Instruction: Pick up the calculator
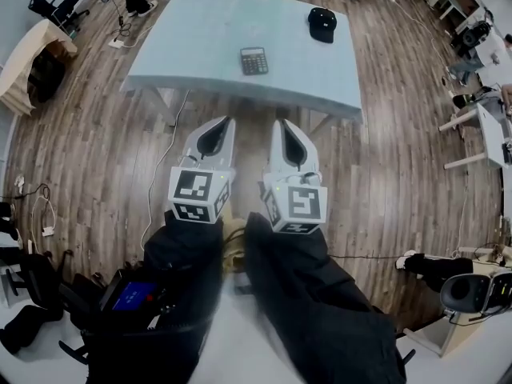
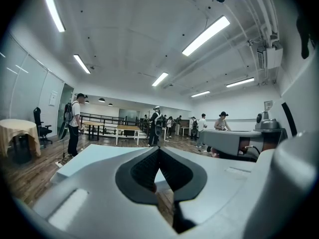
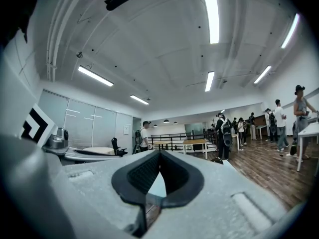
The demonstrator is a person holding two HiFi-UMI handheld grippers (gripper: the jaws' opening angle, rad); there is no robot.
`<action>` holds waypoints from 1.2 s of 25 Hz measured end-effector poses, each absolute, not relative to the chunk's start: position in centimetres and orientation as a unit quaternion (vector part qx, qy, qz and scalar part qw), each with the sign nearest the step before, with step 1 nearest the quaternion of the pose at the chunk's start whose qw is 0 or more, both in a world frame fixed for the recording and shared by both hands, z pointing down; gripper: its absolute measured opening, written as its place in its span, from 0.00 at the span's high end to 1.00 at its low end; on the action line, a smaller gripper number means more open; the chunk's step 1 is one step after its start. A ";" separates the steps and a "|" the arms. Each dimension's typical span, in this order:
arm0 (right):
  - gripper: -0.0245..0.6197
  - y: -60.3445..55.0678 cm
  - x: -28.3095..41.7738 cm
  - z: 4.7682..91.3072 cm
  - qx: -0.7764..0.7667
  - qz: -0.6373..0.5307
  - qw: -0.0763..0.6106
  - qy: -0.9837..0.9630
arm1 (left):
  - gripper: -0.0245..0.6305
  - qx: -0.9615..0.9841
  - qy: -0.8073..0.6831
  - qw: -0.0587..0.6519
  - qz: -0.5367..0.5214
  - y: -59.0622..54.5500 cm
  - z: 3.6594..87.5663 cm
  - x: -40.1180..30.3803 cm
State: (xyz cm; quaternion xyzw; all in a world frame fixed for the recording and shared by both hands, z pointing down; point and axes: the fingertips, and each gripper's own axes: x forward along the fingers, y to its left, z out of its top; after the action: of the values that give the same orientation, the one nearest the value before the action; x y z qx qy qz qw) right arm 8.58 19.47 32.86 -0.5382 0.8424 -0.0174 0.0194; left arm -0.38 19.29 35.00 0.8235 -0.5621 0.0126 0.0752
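1. The calculator [image 1: 254,61] is seen lying flat near the middle of a pale blue bench [image 1: 200,46]. It is far ahead of both grippers, well apart from them, and touched by neither.
2. The left gripper [image 1: 226,123] and the right gripper [image 1: 281,125] are held side by side over the floor [image 1: 384,150], short of the bench's near edge, and are pointed toward the bench. The calculator lies beyond the gap between them.
3. In the left gripper view, the left gripper's jaws are pressed together at the tips, with nothing pinched. In the right gripper view, the right gripper's jaws are likewise pressed together and empty.
4. One calculator is counted, and one black cap [image 1: 322,23], which is set toward the far right of the bench, well apart from the calculator. Two grippers are counted. One bench carries both things.
5. The bench top is plain and pale blue, and is otherwise bare.
6. A large open room is shown, with a wood-plank floor and a white ceiling fitted with long strip lights [image 2: 205,35]. Cables [image 1: 164,158] are trailed across the floor at the left. Other tables [image 2: 127,129] and several standing people [image 2: 74,123] are seen far off.
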 end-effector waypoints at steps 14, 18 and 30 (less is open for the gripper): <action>0.96 5.8 7.4 33.7 -0.565 -0.002 0.003 0.825 | 0.96 0.829 -0.551 0.094 0.005 5.3 36.5 -3.2; 0.96 1.5 6.1 34.8 -0.568 -0.014 -0.007 0.823 | 0.96 0.833 -0.544 0.105 0.014 0.8 37.5 -4.5; 0.96 -11.7 3.0 37.8 -0.578 -0.064 -0.052 0.812 | 0.96 0.845 -0.516 0.138 0.037 -12.1 39.3 -8.2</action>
State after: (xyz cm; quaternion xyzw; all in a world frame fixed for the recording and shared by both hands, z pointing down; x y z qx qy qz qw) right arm 2.96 -11.74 37.84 -0.5779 0.8119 -0.0641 -0.0517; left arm -8.17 -12.11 39.28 0.8445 -0.5163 0.0367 0.1376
